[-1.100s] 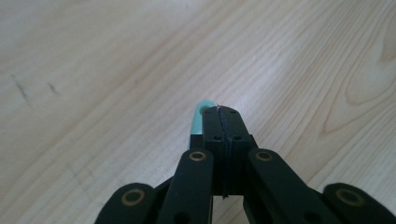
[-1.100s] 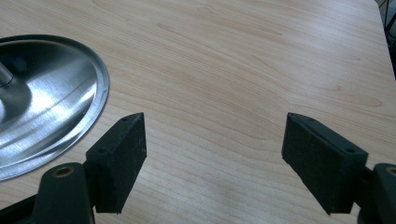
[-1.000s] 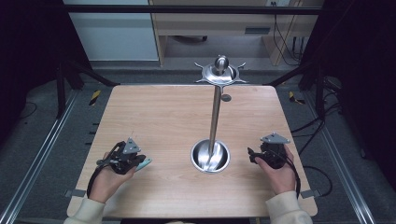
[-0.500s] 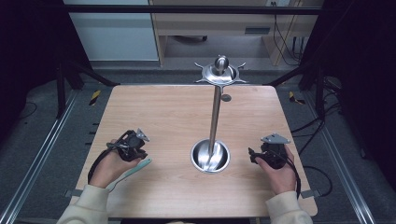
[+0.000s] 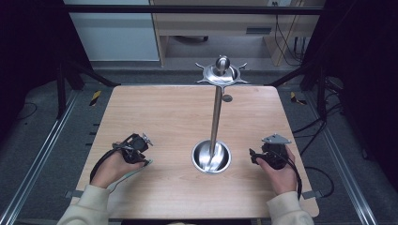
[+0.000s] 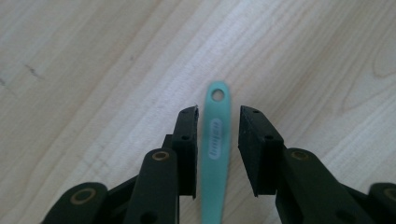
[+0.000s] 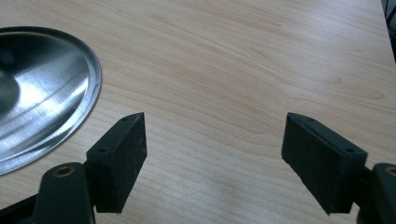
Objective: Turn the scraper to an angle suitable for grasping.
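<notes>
Left gripper view shows a teal handle [image 6: 215,140] lying on the bench [image 6: 93,70] between the left tool's [image 6: 218,119] narrowly parted jaws, neither clearly touching. Right gripper view shows the right tool [image 7: 215,135] gaping wide, the steel stand's dish [image 7: 42,93] just left.

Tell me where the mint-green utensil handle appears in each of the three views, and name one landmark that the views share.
High view: the mint-green handle pokes out beside the left hand-held gripper, lower left of the table.
Left gripper view: centre, the handle lies between the open jaws, its hole at the far end.
Right gripper view: I cannot find it there.
Shared landmark: the light wooden table, also and.
</notes>
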{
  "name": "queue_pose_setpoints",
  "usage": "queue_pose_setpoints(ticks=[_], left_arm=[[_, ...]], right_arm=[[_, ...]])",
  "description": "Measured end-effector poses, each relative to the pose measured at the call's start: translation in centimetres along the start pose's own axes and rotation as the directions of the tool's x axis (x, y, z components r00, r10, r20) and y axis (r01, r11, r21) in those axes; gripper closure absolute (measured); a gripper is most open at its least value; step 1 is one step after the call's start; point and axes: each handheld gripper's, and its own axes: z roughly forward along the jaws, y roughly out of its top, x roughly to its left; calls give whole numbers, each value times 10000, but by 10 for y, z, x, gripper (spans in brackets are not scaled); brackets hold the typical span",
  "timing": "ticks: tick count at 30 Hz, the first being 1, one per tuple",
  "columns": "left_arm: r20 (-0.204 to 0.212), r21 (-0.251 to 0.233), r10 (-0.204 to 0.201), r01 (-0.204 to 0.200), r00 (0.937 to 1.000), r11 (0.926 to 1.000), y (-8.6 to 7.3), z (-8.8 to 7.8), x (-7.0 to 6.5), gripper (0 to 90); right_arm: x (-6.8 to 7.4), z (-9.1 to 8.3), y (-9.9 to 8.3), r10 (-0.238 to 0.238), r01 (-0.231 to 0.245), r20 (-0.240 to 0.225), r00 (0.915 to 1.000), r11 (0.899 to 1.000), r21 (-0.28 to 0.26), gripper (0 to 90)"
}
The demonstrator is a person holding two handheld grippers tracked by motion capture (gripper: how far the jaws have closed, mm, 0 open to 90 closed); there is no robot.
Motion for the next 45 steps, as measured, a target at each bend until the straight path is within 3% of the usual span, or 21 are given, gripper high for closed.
queue_pose_setpoints(ticks=[4, 9, 16, 33, 36, 37, 38, 42, 45], left_arm=[[151, 444, 155, -162, 9998, 9989, 0, 4, 3, 679], [251, 359, 66, -75, 9997, 9993, -4, 4, 6, 681], [276, 819, 226, -248, 9994, 9963, -2, 12, 3, 675], [343, 681, 227, -250, 9992, 9974, -3, 13, 3, 736], [441, 131, 43, -48, 9990, 9999, -4, 3, 5, 737], [531, -361, -59, 79, 9986, 9993, -5, -6, 5, 738], [531, -361, -59, 79, 9986, 9993, -5, -6, 5, 738], [340, -1184, -215, 254, 9992, 9926, -5, -25, 2, 739], [226, -1821, -288, 325, 9993, 9827, -5, -36, 1, 740]], right_arm=[[2, -1, 0, -30, 30, -13, 10000, 10000, -23, 223], [3, 0, 0, -85, 85, -31, 10000, 10000, -13, 223], [5, 0, 1, -101, 100, -73, 9999, 9999, -35, 223], [5, -1, 1, -85, 85, -117, 9999, 10000, -52, 223], [5, -1, 1, -71, 70, -113, 9999, 10000, -59, 224], [5, -1, 1, -83, 83, -126, 9999, 10000, -47, 224], [5, -1, 1, -83, 83, -126, 9999, 10000, -47, 224], [5, -1, 2, -142, 142, -123, 9998, 9999, -70, 222], [5, -1, 2, -145, 142, -215, 9997, 9998, -121, 208]])
